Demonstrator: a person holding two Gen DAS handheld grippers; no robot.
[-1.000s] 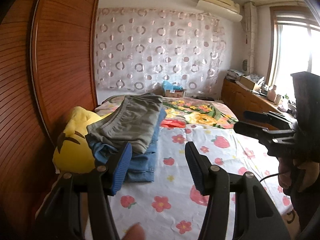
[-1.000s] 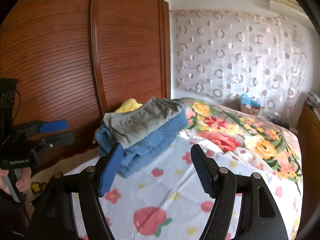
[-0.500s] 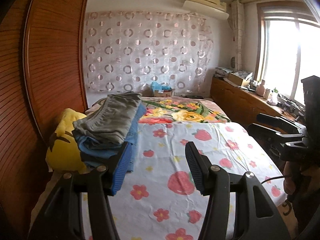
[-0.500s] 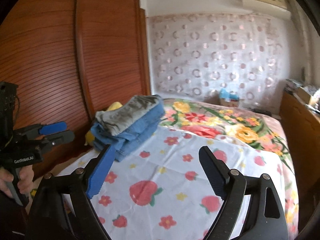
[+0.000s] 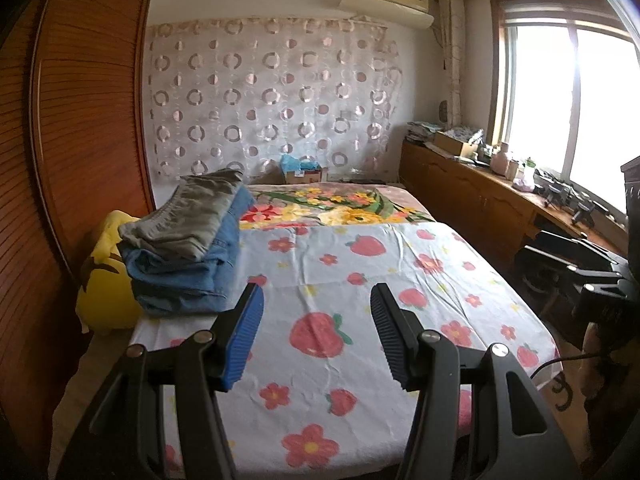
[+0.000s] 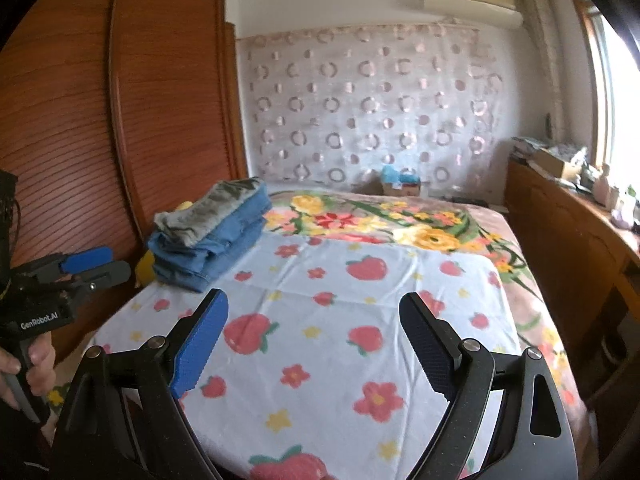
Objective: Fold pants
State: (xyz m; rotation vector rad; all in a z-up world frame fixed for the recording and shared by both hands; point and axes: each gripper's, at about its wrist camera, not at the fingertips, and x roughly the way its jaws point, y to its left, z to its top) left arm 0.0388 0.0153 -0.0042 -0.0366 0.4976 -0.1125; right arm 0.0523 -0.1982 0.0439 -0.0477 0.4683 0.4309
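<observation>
Two handheld grippers hover empty over the near end of a bed, no garment in either. Nearest the lens, the left gripper (image 5: 316, 332) stands about half spread, nothing between its blue pads, above the strawberry-print sheet (image 5: 400, 280); the right gripper (image 6: 314, 334) is spread wide, its jaws having just been opening, and likewise holds nothing. Directly ahead of both, the sheet lies flat and bare, which looks like the working surface for a fold. Farther off, ahead and to the left of each gripper, a stack of folded pants (image 5: 188, 248) rests at the bed's edge: a grey pair on top of blue denim, partly leaning on a yellow plush toy (image 5: 104, 288) against the wooden wardrobe (image 5: 80, 120). Beyond lies a floral blanket (image 5: 340, 208), then a small box (image 5: 302, 174) and a circle-patterned curtain (image 5: 272, 100). No unfolded pants can be seen, so the stack appears finished. If another pair is to be folded, it would be best laid flat on the bare sheet, well apart from the stack, with each gripper pinching one waistband corner so the legs drape evenly and the neat pile stays undisturbed.
</observation>
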